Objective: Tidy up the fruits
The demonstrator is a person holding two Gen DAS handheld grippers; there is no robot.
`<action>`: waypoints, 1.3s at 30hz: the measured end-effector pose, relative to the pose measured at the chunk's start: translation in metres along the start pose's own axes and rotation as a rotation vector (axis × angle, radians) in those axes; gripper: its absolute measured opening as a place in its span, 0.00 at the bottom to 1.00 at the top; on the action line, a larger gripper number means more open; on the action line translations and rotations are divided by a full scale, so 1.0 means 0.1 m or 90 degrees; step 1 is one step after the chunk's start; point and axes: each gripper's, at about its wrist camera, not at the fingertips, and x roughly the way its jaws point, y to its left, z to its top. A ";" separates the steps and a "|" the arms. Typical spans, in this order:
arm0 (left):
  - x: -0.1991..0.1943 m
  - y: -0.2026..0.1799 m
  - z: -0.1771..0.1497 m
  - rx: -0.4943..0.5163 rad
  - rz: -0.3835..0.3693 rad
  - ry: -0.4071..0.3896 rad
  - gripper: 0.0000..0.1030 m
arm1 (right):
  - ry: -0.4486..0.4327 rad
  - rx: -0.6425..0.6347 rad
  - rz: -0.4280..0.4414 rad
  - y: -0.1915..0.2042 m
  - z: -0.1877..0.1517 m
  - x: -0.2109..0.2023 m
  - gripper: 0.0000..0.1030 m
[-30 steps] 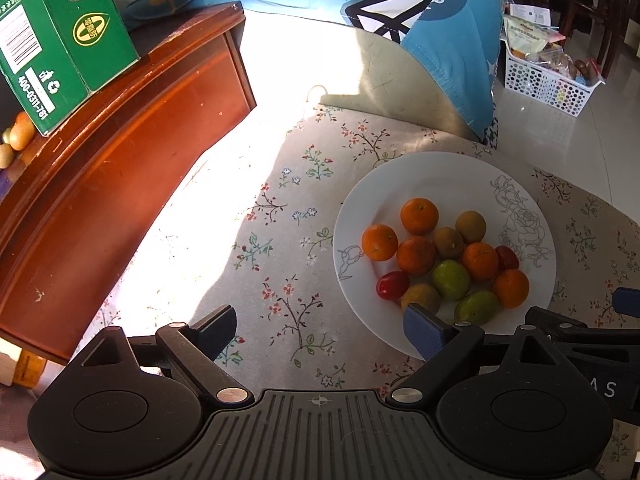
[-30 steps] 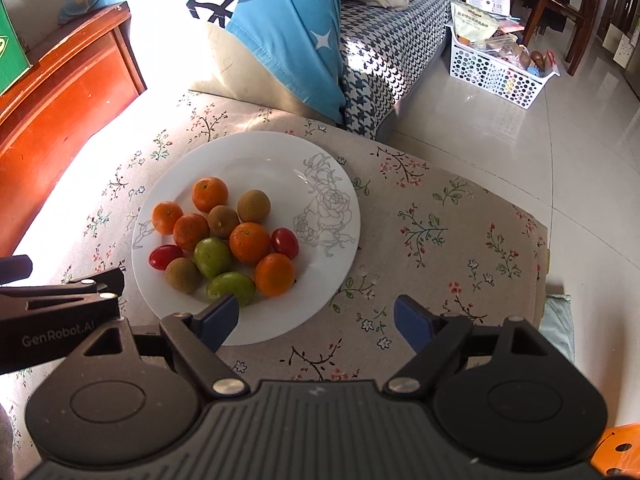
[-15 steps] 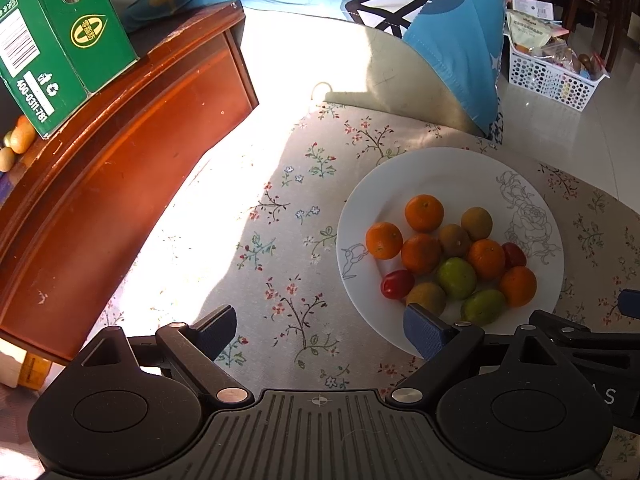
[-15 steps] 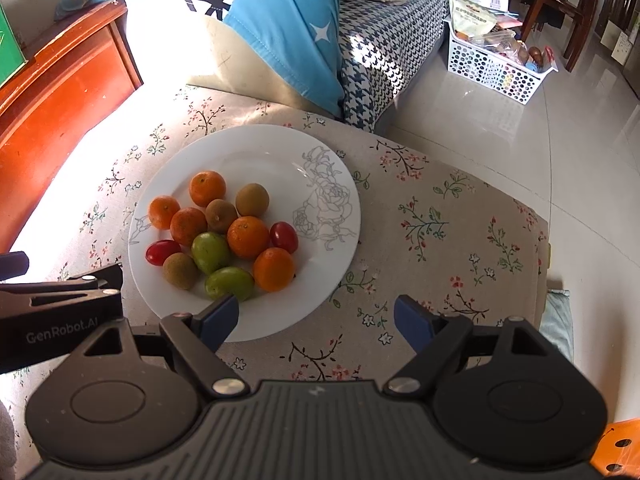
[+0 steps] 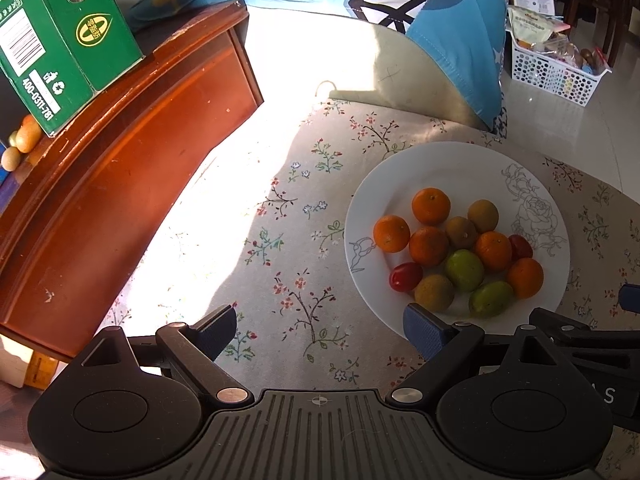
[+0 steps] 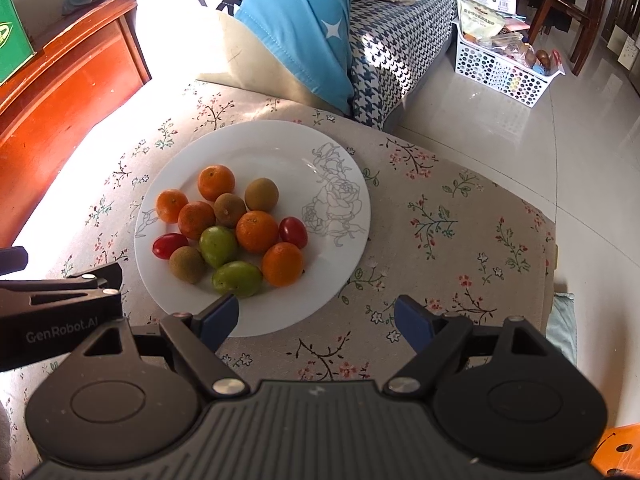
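Hovering wide apart and empty, left gripper (image 5: 320, 326) marked "GenRobot.AI" and right gripper (image 6: 316, 318) flank the fruit plate (image 6: 260, 140)

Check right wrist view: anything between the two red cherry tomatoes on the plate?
Yes. In the right wrist view, a green fruit and an orange mandarin sit between the left cherry tomato and the right cherry tomato on the white plate.

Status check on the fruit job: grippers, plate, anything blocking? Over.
Left gripper open, empty; right gripper open, empty, both short of the plate. Fruits clustered on it, untouched. Nothing in the way.
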 end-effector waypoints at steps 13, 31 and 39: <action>-0.12 0.15 -0.17 0.005 0.009 -0.003 0.89 | -0.013 -0.049 0.012 0.18 -0.14 -0.10 0.82; -0.31 0.48 -0.72 -0.036 0.047 0.008 0.89 | -0.042 -0.136 0.059 0.54 -0.56 -0.22 0.82; -0.35 0.57 -1.00 -0.050 0.026 0.025 0.89 | -0.042 -0.113 0.077 0.54 -0.86 -0.22 0.85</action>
